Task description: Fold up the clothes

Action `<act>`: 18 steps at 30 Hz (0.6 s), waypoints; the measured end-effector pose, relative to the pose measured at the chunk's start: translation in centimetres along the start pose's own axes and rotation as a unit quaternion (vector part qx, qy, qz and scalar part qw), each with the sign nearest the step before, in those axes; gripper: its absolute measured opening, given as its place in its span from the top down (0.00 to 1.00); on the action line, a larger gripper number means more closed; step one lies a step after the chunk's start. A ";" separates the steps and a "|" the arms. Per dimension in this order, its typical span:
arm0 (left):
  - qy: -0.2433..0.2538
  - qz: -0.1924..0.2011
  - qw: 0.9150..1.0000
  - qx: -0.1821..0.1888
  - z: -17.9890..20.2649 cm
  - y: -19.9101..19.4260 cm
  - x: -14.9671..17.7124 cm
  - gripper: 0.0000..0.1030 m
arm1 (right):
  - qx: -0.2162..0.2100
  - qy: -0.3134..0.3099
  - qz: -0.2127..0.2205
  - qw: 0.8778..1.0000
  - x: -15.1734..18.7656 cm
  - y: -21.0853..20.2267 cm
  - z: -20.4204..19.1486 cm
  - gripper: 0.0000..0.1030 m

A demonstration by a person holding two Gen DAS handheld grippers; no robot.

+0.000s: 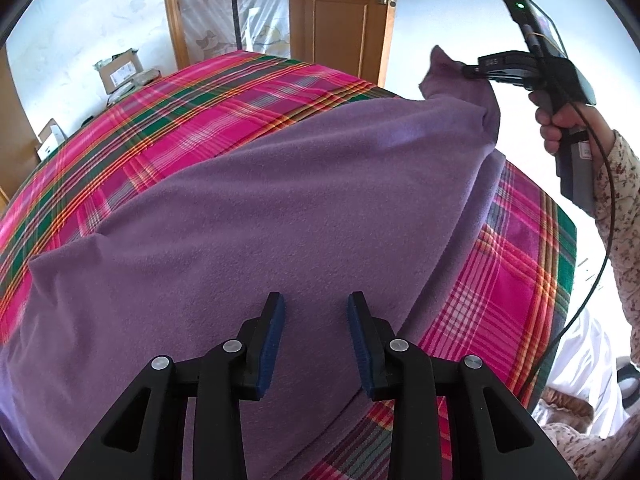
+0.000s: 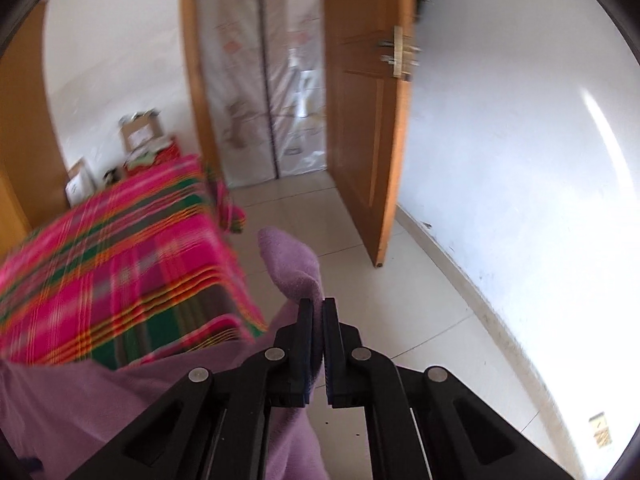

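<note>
Plaid bedspread under purple garment, right claw pinching it

White walls, pale tiled floor — wooden door ajar.

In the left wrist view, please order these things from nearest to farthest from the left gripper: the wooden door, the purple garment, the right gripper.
1. The purple garment, directly under the left gripper, spread on the plaid sheet.
2. The right gripper, up at the right, shut on the garment's raised corner.
3. The wooden door, at the back of the room.
</note>
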State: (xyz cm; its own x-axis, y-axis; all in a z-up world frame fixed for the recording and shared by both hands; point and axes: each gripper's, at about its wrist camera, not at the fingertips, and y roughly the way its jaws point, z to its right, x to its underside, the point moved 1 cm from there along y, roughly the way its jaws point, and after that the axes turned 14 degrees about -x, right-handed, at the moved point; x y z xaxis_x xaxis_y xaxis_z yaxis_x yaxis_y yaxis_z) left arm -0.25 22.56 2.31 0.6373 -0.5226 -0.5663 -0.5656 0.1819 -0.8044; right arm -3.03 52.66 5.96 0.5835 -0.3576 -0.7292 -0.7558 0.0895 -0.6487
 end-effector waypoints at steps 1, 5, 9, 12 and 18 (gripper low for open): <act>0.002 0.001 1.000 0.002 0.1 0.0 0.0 0.67 | 0.001 0.012 0.004 1.000 0.0 -0.2 0.7 0.96; 0.011 0.004 1.000 0.007 0.7 -0.1 -0.2 0.67 | -0.005 0.061 0.012 0.998 0.3 -0.7 3.4 0.96; 0.023 0.006 1.000 0.009 1.3 -0.2 -0.2 0.67 | -0.027 0.118 0.016 0.993 1.7 -1.1 6.0 0.96; 0.022 0.004 1.000 0.011 1.3 0.0 -0.3 0.67 | -0.037 0.156 -0.003 0.987 3.1 -0.2 7.8 0.96; 0.022 0.003 1.000 0.013 1.4 0.0 -0.4 0.67 | -0.045 0.198 -0.025 0.979 4.5 1.4 9.3 0.96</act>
State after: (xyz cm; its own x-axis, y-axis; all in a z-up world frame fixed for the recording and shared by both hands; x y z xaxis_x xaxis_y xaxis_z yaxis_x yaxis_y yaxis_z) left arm 0.22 24.00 2.29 0.6100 -0.5568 -0.5638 -0.5554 0.2070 -0.8054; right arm 1.26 59.78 -0.26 0.4731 -0.6931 -0.5438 -0.7623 -0.0126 -0.6471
